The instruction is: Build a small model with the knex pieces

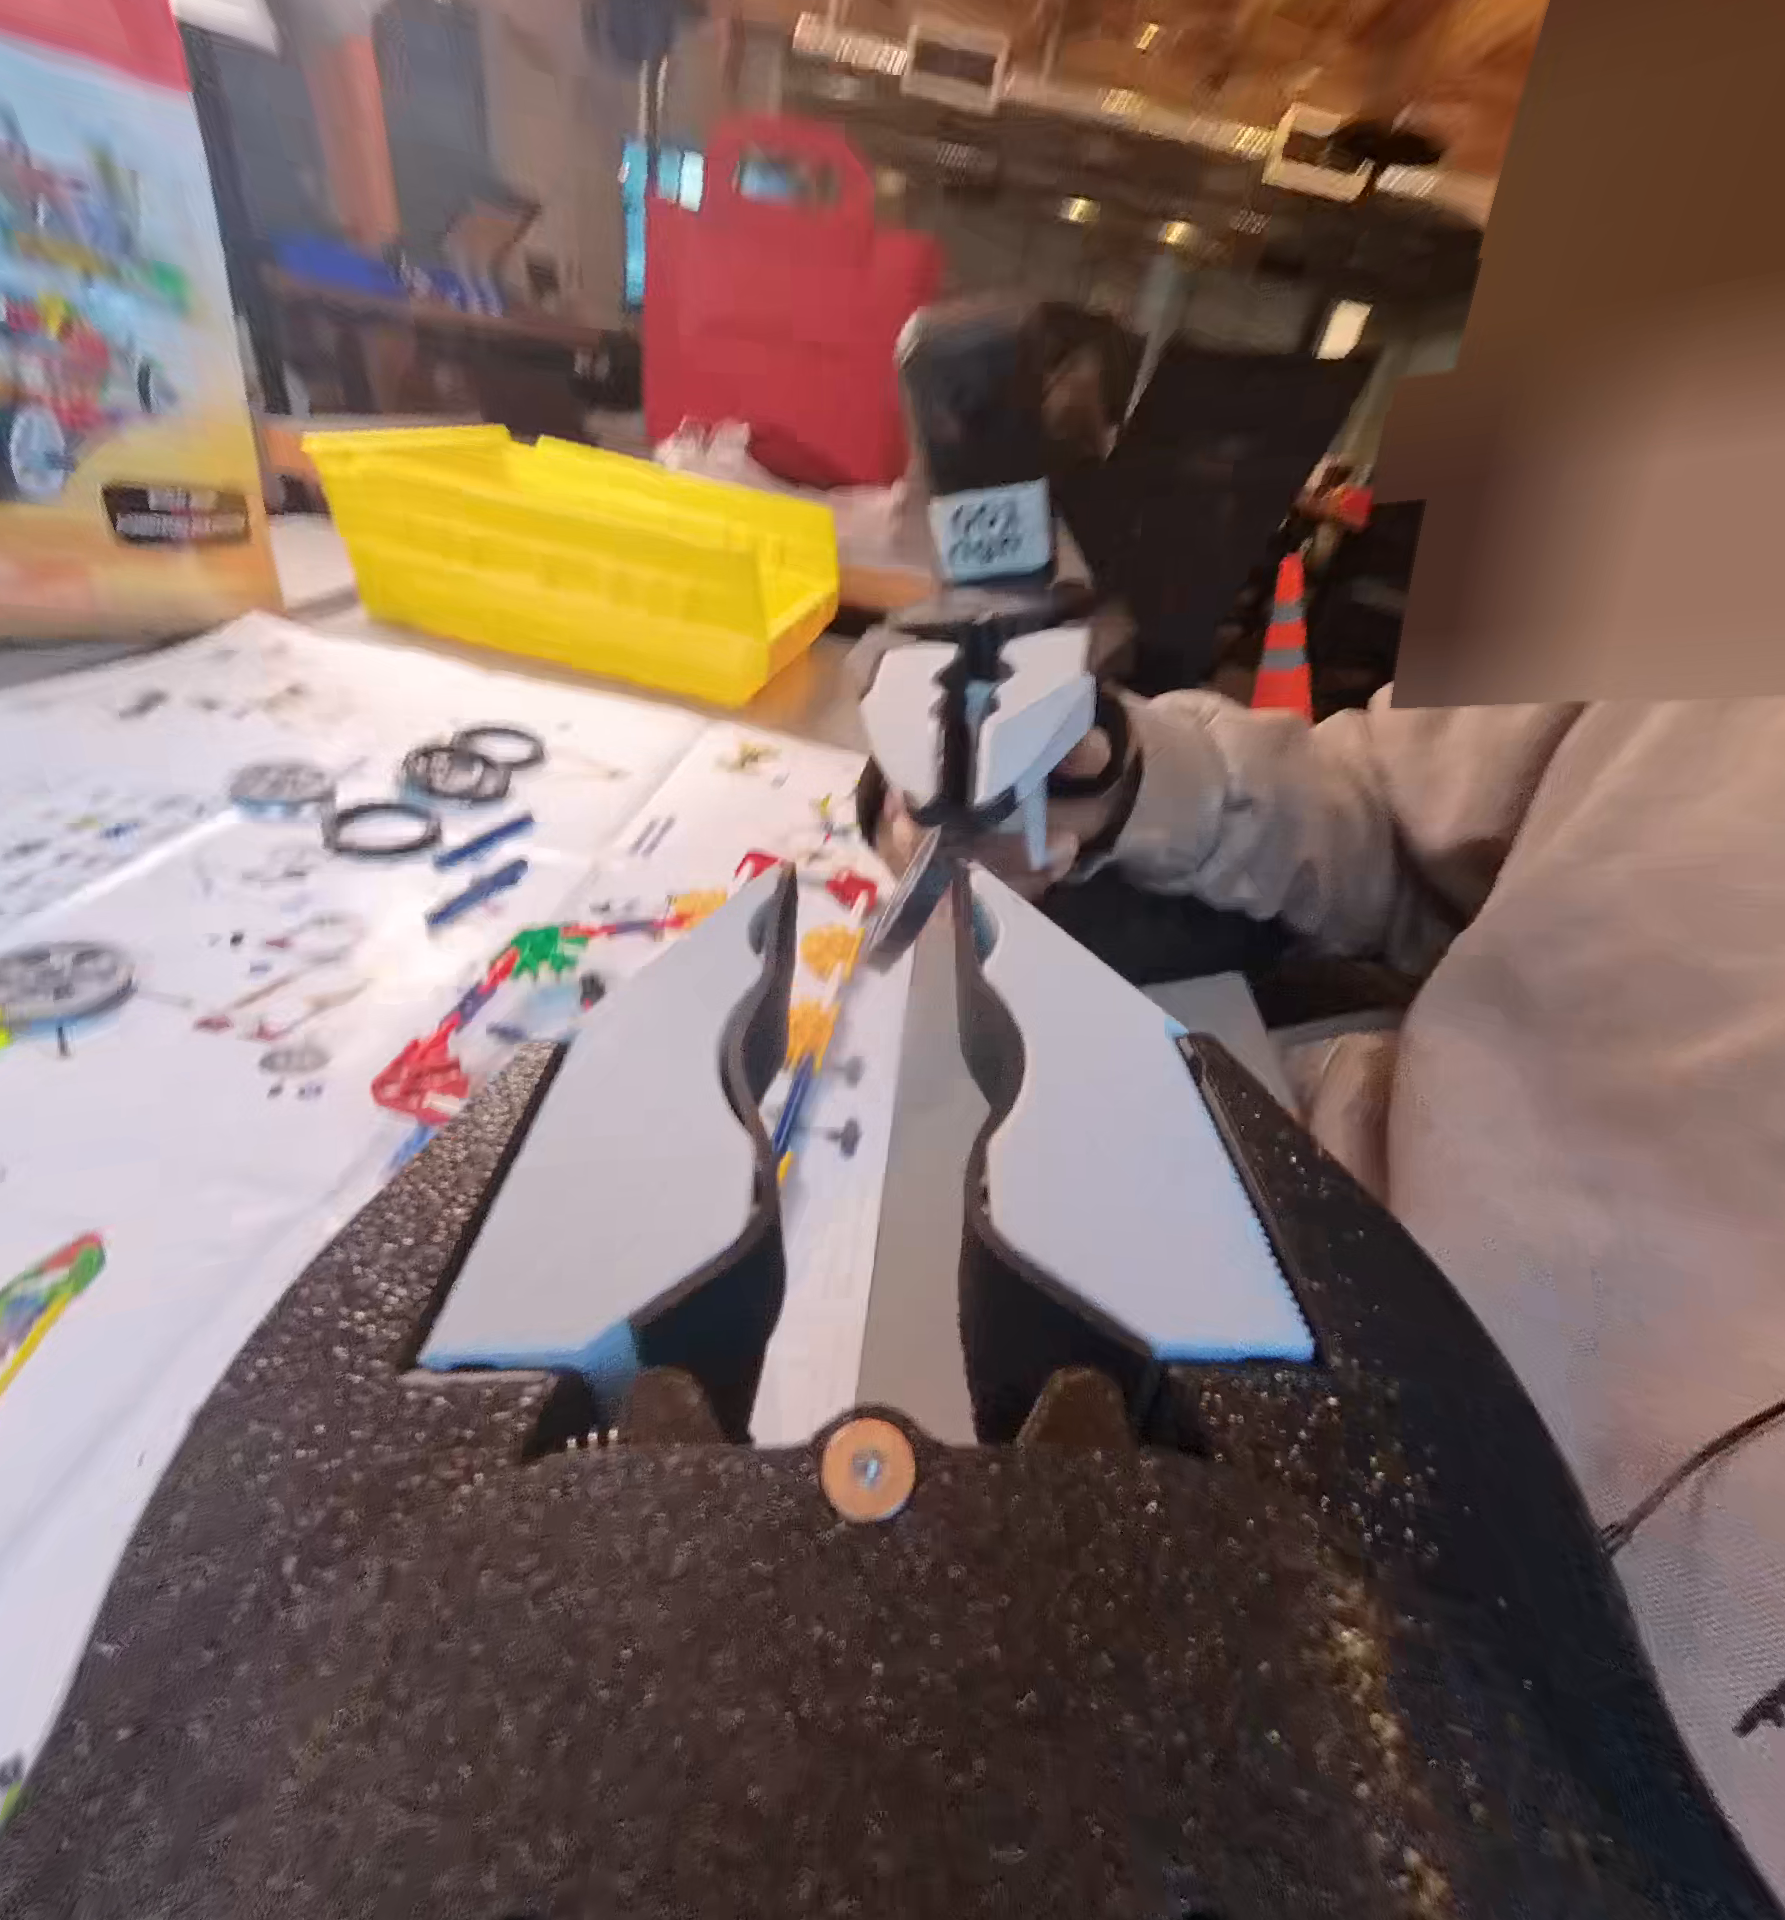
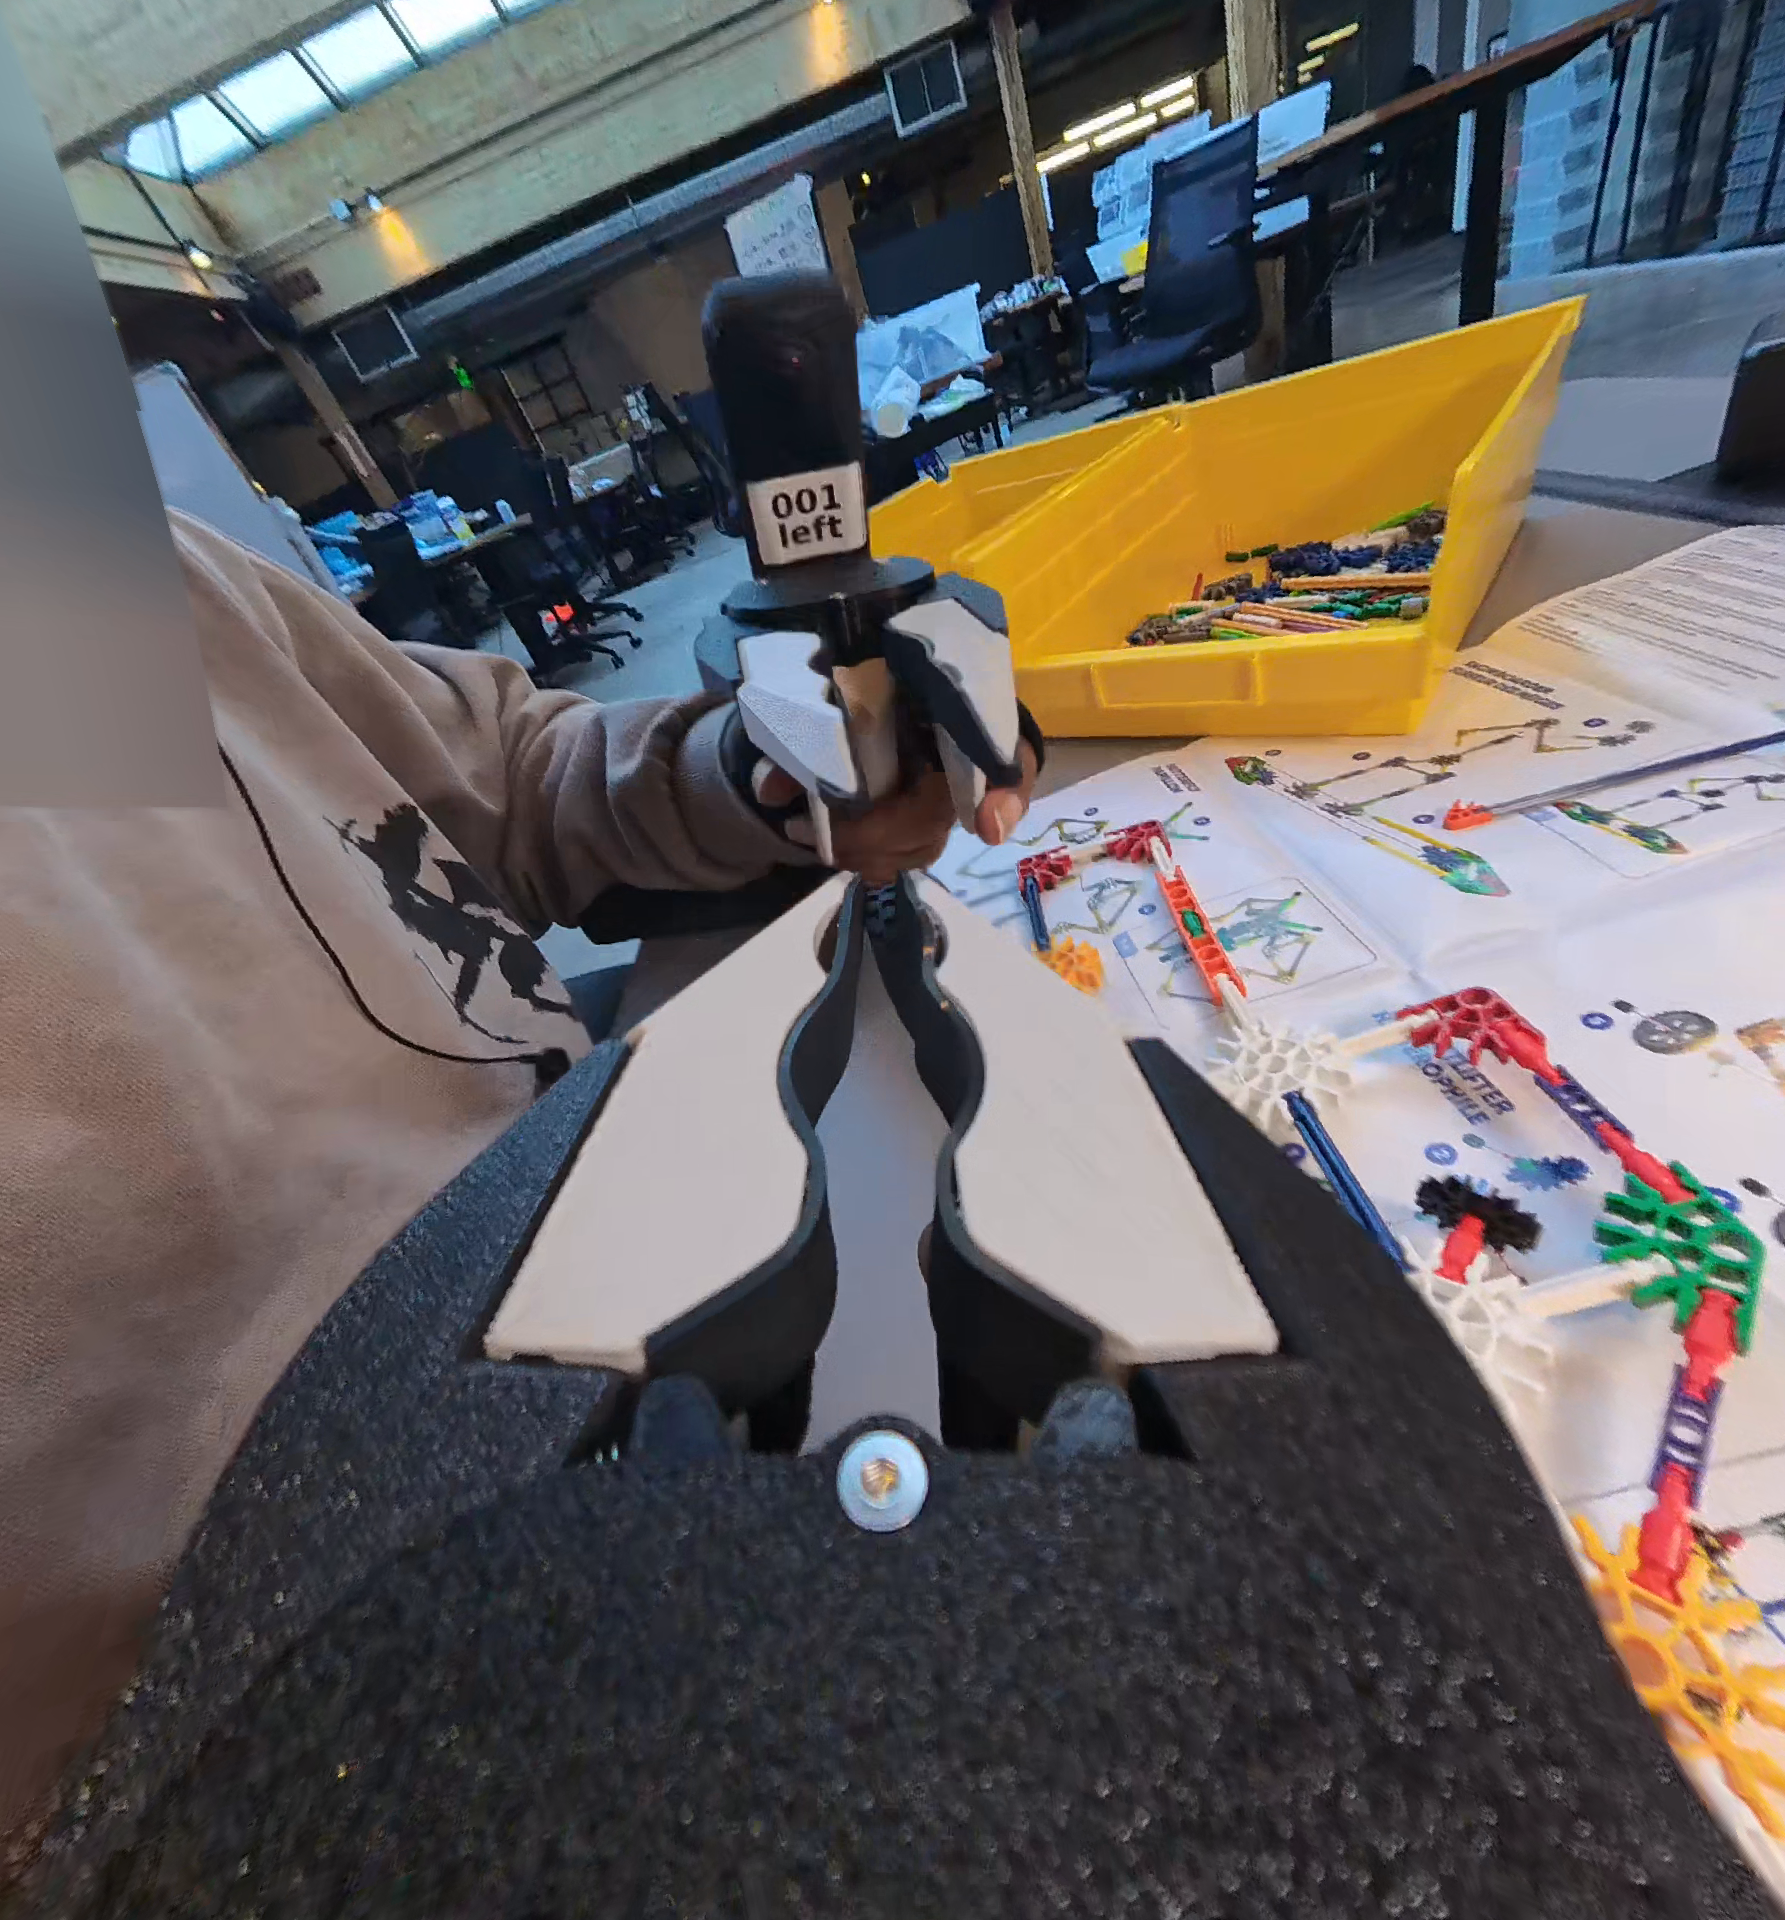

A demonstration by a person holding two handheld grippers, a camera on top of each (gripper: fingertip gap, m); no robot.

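My right gripper [image 2: 883, 888] is shut on a small black toothed wheel [image 2: 888, 925] and holds it above the table edge. In the left wrist view the right gripper [image 1: 961, 790] faces the camera, and the wheel [image 1: 909, 904] hangs edge-on between my left fingertips, nearer the right finger. My left gripper [image 1: 877, 883] is open, its fingers standing either side of the wheel without closing on it. In the right wrist view the left gripper [image 2: 893, 800] is just beyond my right tips, its fingers spread, held by a hand in a beige sleeve.
A printed instruction sheet [image 2: 1646, 644] covers the table, with a colourful rod-and-connector model [image 2: 1677, 1247] on it. Black tyre rings [image 1: 452, 769], blue rods and a grey wheel [image 1: 46, 982] lie to the left. A yellow bin [image 2: 1231, 540] holds rods. A toy box [image 1: 67, 312] stands far left. Only a small space, under 4 cm, lies between the two pairs of fingers.
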